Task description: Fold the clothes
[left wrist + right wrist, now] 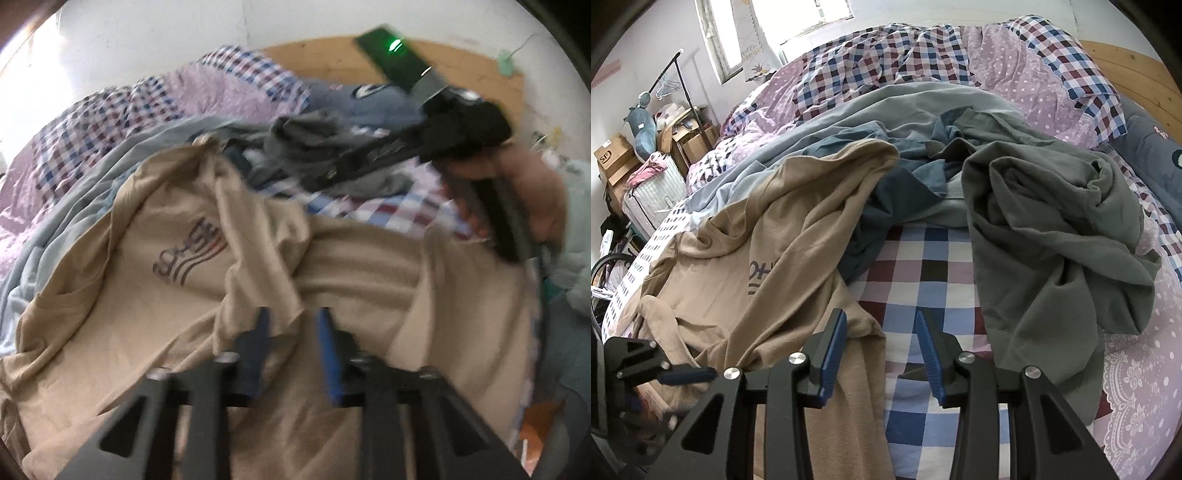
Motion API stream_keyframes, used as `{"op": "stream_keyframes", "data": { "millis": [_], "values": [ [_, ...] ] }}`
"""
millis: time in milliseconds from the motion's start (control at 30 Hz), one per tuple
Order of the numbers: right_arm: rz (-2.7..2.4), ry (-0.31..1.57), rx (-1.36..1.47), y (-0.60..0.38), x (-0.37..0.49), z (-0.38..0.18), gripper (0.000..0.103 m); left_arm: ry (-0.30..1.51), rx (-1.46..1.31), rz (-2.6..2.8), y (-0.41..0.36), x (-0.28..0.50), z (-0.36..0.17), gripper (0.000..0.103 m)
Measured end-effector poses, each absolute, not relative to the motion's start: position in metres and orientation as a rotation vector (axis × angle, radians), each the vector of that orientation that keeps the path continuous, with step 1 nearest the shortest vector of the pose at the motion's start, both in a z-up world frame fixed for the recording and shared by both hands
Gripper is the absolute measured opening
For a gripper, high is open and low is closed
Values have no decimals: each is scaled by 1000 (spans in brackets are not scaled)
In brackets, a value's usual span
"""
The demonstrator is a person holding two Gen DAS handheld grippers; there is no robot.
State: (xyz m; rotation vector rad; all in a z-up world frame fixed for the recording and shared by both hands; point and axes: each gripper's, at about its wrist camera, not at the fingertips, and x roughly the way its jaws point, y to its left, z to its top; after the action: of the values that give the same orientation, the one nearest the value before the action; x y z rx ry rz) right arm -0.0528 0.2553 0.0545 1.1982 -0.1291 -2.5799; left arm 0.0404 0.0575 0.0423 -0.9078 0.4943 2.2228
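Nearest the lens in the left wrist view, the left gripper (291,328) with its blue-padded black fingers stands with jaws spread, a raised fold of the beige cotton T-shirt with a dark wavy chest print (166,258) standing up between the two pads; motion blur keeps me from telling whether either pad touches the cloth. In the right wrist view the right gripper (881,347) also has its jaws parted and holds nothing: its left pad sits over the beige shirt's edge, its right pad over the bare checked bedsheet in blue, maroon and white (923,273).

The beige shirt lies crumpled, not flat and not folded, running lengthwise away from both grippers and up to the left. Almost all of it lies left of the right gripper's centreline and directly under the left gripper, so the left hand is much the nearer to it. The print side faces up.

Just past the shirt's far end a dark blue rumpled garment (886,206) touches it, and right of the bare sheet lies a grey-green crumpled garment (1045,236), apart from the beige one. Behind them spreads a pale blue-grey garment or sheet (886,107), then a lilac dotted and checked quilt (923,48).

The person's hand (528,199) grips the right tool's handle.
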Motion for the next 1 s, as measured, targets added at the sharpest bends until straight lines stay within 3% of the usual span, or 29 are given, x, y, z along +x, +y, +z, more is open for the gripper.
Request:
{"op": "stream_keyframes", "data": {
  "millis": [100,233,467,600,833,1000],
  "values": [
    [-2581,-128,1201,257,-52,54,43,476,-935,2259,54,33,39,5],
    [-2588,-133,1203,260,-51,55,43,404,-908,2331,45,27,47,2],
    [-2552,-105,1223,259,-50,51,43,-306,-825,2485,-42,-10,85,2],
    [-2500,-28,1230,246,-49,46,43,-516,-885,2524,-78,-35,74,2],
    [-2439,99,1261,224,-50,33,43,-692,-991,2602,-115,-56,49,2],
    [-2450,200,1209,209,-46,34,43,-695,-1015,2628,-123,-62,47,2]
  ]
}}
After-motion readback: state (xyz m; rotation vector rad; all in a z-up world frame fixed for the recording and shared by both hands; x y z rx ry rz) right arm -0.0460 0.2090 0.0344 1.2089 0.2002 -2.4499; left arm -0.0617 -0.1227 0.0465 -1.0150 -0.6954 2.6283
